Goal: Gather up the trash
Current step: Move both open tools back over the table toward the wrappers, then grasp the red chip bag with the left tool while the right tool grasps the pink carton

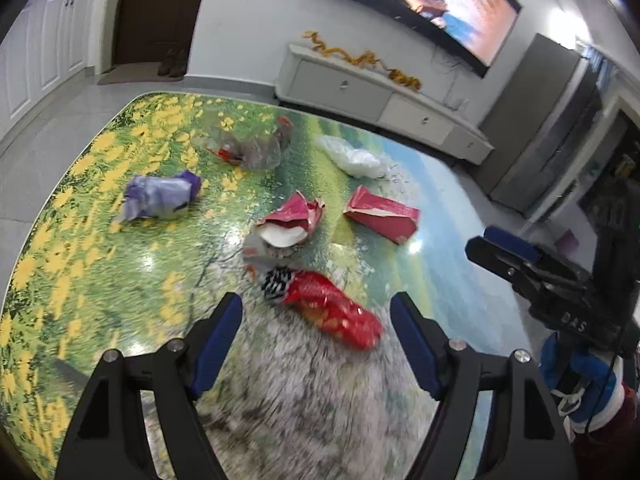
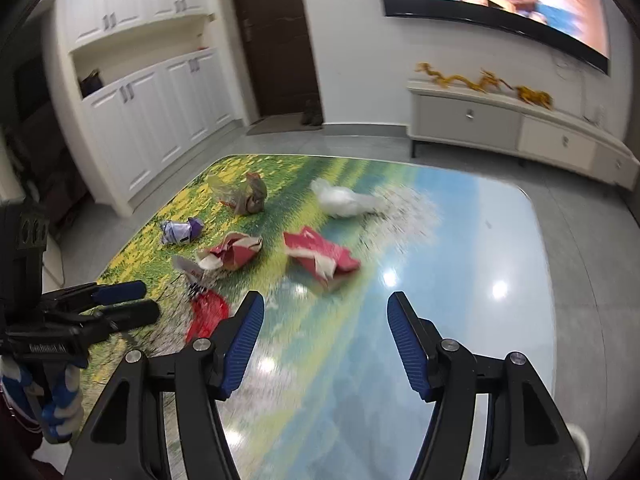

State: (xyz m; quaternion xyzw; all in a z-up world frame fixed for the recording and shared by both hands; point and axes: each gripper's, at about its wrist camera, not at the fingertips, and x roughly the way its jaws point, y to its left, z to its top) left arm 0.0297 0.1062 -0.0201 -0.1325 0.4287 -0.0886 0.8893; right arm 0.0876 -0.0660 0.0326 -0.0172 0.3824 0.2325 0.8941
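Trash lies on a table [image 1: 80, 264] with a printed meadow picture. A red snack bag [image 1: 336, 308] lies between the tips of my open, empty left gripper [image 1: 316, 312], just beyond them. Farther off lie a torn red and white packet [image 1: 292, 222], a red carton piece [image 1: 382, 212], a purple wrapper [image 1: 160, 196], a clear plastic bag [image 1: 252, 148] and a white plastic bag [image 1: 352, 156]. My right gripper [image 2: 324, 312] is open and empty over the blue part of the table [image 2: 460, 248], with the red carton piece [image 2: 320, 258] ahead of it.
The right gripper shows in the left wrist view [image 1: 532, 264], off to the right. The left gripper shows in the right wrist view [image 2: 112, 304], at the left. A TV cabinet [image 2: 500, 124] and white cupboards [image 2: 160, 112] stand beyond the table.
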